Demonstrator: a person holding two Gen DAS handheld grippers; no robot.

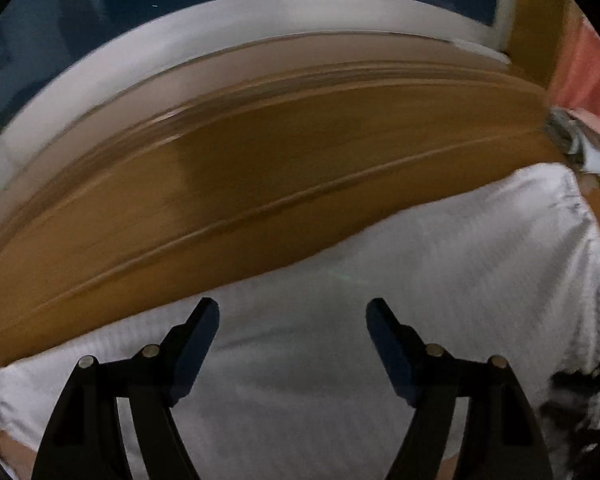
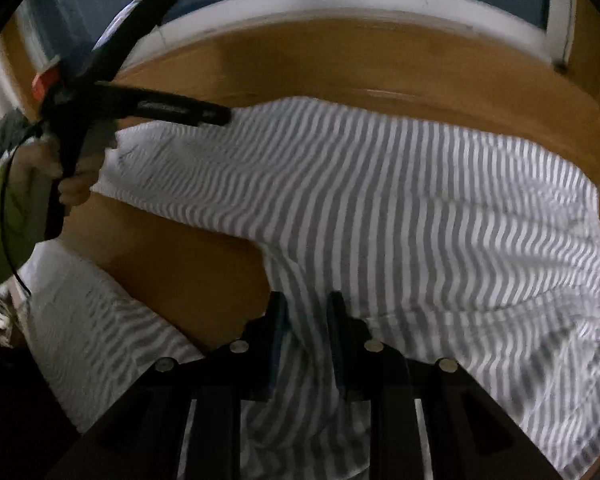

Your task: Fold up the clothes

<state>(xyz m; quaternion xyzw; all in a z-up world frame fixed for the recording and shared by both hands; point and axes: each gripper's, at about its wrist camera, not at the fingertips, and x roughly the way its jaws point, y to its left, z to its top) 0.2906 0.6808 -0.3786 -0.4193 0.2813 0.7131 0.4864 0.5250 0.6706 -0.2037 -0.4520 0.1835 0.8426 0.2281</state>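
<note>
A grey-and-white striped garment (image 2: pixel 400 208) lies spread on the wooden table (image 2: pixel 340 60); in the left wrist view it looks plain white (image 1: pixel 420 280). My right gripper (image 2: pixel 307 304) is shut on a fold of the striped garment near its front edge. My left gripper (image 1: pixel 292 316) is open and empty, its fingers hovering just over the cloth near its far edge. The left gripper also shows in the right wrist view (image 2: pixel 220 116), reaching over the garment's far left corner, held by a hand in a green sleeve.
The table's far edge (image 1: pixel 300 80) runs below a white window frame (image 1: pixel 260 12) with dark panes. A reddish object (image 1: pixel 588 76) and some small clutter (image 1: pixel 572 140) sit at the right. Bare wood (image 2: pixel 160 248) shows between two parts of the garment.
</note>
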